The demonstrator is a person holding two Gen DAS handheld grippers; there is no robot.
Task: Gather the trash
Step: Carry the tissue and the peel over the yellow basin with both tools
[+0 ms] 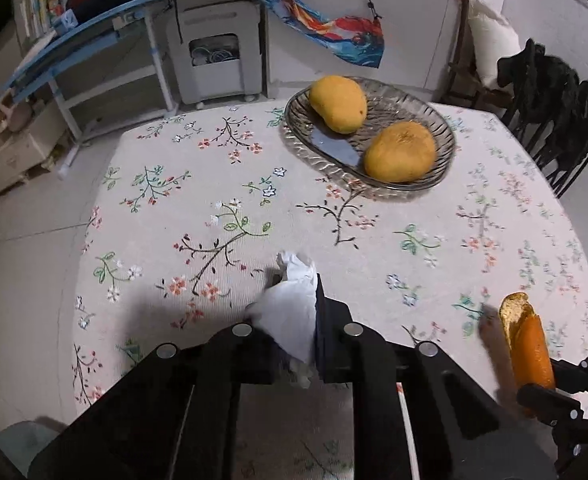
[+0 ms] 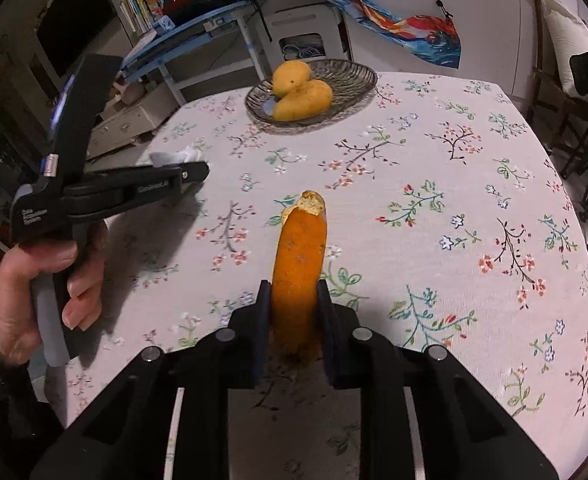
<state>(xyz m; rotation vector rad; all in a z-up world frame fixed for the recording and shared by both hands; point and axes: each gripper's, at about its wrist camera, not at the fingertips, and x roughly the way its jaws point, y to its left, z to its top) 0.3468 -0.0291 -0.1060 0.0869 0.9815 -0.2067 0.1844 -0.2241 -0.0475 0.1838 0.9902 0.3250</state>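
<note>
A crumpled white tissue (image 1: 294,312) sits pinched in the left tool (image 1: 294,292). A long orange peel (image 2: 300,276), pithy at its torn tip, stands clamped in the right tool (image 2: 291,292) above the table (image 2: 434,220).

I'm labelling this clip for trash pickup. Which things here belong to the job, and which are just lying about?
Job: crumpled tissue, clamped in the left gripper; orange peel strip, clamped in the right gripper.

Lying about: two mangoes on the glass dish; floral tablecloth.

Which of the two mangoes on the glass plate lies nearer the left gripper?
The rounder, duller mango at the near-right end of the glass plate; the smoother yellow mango sits behind it.
</note>
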